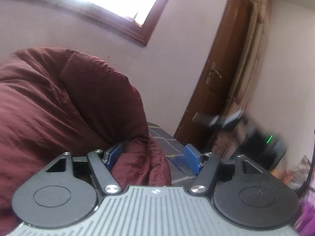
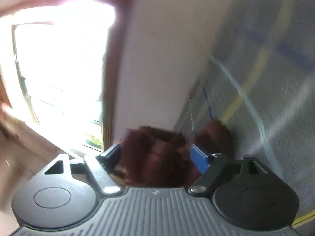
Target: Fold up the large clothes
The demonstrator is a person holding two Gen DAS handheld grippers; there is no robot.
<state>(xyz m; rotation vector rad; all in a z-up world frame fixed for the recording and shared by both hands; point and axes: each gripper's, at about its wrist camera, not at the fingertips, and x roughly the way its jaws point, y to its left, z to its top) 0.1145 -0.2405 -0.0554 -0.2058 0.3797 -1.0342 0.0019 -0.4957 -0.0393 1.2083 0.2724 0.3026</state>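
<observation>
In the left wrist view we see our left gripper with its blue-padded fingers spread wide, and a bunched fold of the maroon quilted garment lying between them, against the left pad and clear of the right one, so nothing is pinched. The bulk of the garment billows up and to the left, above a grey bedsheet with yellow and white lines. Behind stand a wooden door and a wood-framed window. In the right wrist view, heavily blurred, our right gripper also has its fingers set wide, with a dark maroon clump of the garment filling the gap; we cannot tell whether the pads press it. The sheet rises on the right.
</observation>
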